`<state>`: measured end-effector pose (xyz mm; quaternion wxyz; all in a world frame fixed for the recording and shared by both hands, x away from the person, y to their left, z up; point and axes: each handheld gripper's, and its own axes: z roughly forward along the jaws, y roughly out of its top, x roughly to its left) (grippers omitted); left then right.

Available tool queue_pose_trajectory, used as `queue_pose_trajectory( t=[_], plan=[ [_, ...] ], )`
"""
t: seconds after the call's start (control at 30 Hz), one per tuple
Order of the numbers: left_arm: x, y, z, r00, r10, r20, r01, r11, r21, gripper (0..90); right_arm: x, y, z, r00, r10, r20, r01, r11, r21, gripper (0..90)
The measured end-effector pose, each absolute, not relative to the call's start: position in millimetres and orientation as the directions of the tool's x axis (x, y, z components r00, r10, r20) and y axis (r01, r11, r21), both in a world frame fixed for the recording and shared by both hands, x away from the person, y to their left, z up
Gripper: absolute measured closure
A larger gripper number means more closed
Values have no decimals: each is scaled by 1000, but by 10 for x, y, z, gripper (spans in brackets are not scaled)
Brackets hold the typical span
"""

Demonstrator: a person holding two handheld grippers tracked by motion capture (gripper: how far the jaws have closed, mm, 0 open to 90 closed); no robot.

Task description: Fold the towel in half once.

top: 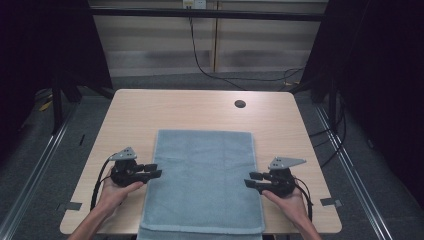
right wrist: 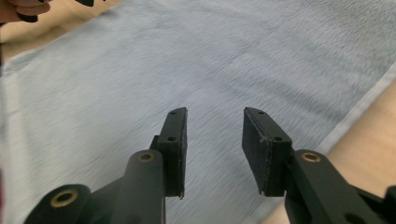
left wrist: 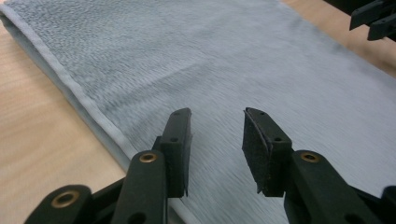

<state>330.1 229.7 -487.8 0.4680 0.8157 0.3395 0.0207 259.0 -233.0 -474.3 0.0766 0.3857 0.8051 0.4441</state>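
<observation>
Left gripper [top: 156, 171], held in the person's left hand [top: 114, 192], sits at the left edge of a grey-blue towel [top: 202, 180], jaws apart w/ nothing between them, tips pointing inward just over the towel's hem. In the left gripper view the two black jaws stand spread above the cloth, pads clear of it, the towel's folded edge [left wrist: 70, 88] running diagonally past them w/ bare wood to its left. Right gripper [top: 248, 180], in the right hand [top: 290, 200], mirrors it at the towel's right edge, jaws likewise apart & empty; the right gripper view shows them over the cloth nr its hem, wood at lower right. Towel lies flat, folded to a rectangle, at the near-centre of a light wooden table [top: 200, 107], its near end reaching the table's front edge. A round cable hole [top: 240, 104] sits toward the table's far right. Beyond: grey carpet floor, a black cable [top: 200, 62] trailing down the back wall.
</observation>
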Motion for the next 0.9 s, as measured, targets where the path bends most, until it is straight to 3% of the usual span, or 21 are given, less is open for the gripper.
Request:
queue_pose_trajectory(
  t=[0.2,0.37,0.9],
  plan=[
    [3590,2239,-5009,727,639,-253,561,-339,755,603,2980,-2208,-4873,-663,725,187,574,332,749,592],
    [3578,2224,-5044,737,637,-225,550,-371,748,618,3100,-2119,-5011,-652,736,183,600,354,717,591],
    [2984,2229,-5027,763,609,-218,538,-411,736,601,2620,-2151,-4979,-687,706,172,594,409,693,610]
  ],
)
